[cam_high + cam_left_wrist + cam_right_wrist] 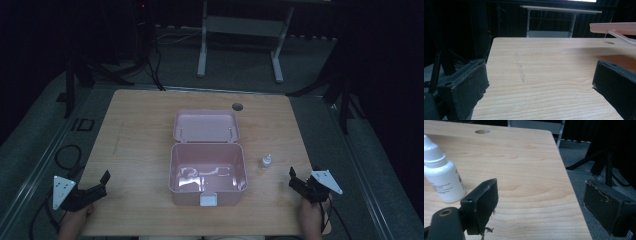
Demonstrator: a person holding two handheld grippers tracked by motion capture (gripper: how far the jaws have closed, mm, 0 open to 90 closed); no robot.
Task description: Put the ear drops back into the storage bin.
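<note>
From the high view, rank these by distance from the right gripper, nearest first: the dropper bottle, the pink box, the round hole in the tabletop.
Measured from the right gripper:
1. Dropper bottle, standing just to its left.
2. Pink box, open at the table's middle, farther left.
3. Round hole, near the table's far edge.

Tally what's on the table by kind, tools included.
Pink box, lid open: 1
White dropper bottle: 1
Tools: 2, the left tool and the right tool, both open and holding nothing
Total: 4
</note>
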